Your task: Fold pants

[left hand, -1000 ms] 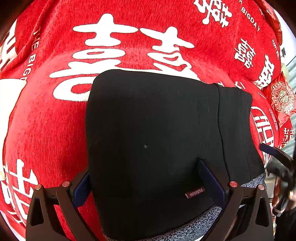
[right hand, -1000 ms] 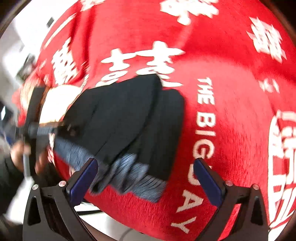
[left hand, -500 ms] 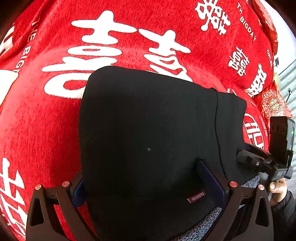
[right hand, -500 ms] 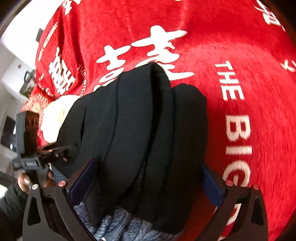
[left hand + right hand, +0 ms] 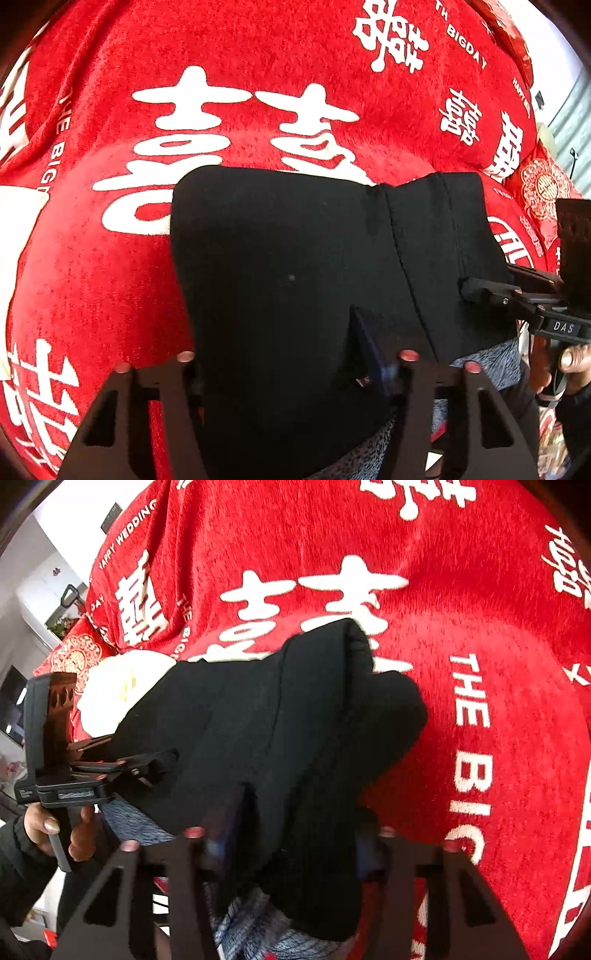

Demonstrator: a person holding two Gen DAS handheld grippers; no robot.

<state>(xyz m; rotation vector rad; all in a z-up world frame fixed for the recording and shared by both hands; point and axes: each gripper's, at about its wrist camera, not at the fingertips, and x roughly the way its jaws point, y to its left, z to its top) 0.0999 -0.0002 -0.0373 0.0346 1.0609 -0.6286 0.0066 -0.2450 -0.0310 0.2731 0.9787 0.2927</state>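
I've got the folded black pants [image 5: 295, 280] lying on the red wedding-print blanket [image 5: 110, 280], near edge toward me, and both my sets of fingers have just been closing on that edge with cloth between them. My left gripper [image 5: 291, 365] is about half shut around the thick folded stack beside the small label; my right gripper [image 5: 291, 842] is narrower, bunching the ribbed waistband end, where the fabric already humps up. This stuff looks soft, limp and light, several layers deep, so it should sag and slide apart unless I pinch all layers together at the two near corners. Whether the pads truly bite yet, I can't tell: black on black hides them. The grey lining [image 5: 255, 923] runs out of frame below, and what the blanket covers is hidden.
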